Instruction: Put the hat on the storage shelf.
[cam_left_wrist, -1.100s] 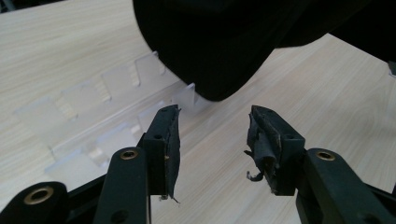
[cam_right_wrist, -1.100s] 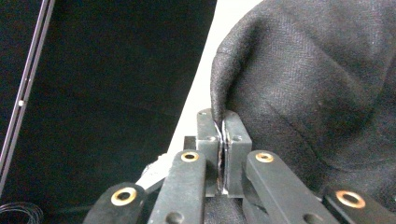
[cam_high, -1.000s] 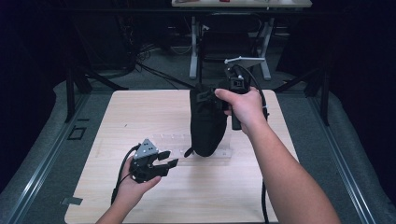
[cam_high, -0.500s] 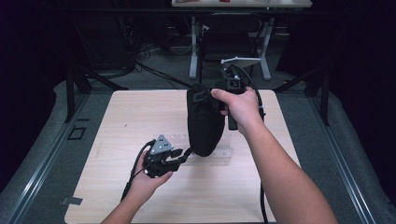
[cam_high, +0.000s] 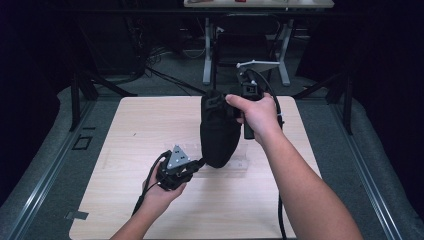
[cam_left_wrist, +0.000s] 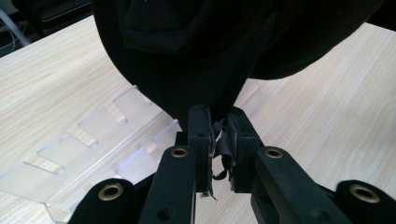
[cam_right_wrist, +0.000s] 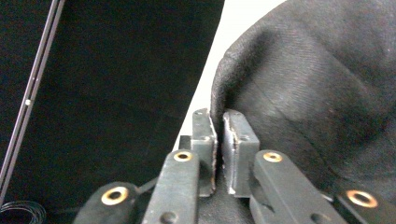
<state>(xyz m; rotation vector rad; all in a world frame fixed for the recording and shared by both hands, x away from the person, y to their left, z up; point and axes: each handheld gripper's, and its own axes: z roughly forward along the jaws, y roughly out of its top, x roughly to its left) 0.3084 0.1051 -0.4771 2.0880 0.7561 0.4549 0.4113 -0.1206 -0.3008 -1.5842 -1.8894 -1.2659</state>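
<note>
i hold the black cloth (cam_high: 219, 131) off the table (cam_high: 125, 135), centre of the high view. right gripper (cam_high: 235, 109) is clamped on the cloth's top edge; in the right gripper view the jaws stand nearly together with fabric pinched between them. left gripper (cam_high: 201, 163), lower centre, is closed on the cloth's bottom tip; the left gripper view shows a thin fold and loose threads caught between its jaws.

step in hand, as i judge it: spread the hanging cloth between two grips. to do it well i keep both clamps firm, draw the left gripper away low and slow, and watch the thin bite at the tip, which looks likely to slip.

a clear slotted rack (cam_left_wrist: 88, 135) lies flat on the table just under the cloth; i keep the left jaws above it. open table lies to the left and bottom of the high view; the right edge is nearer.
</note>
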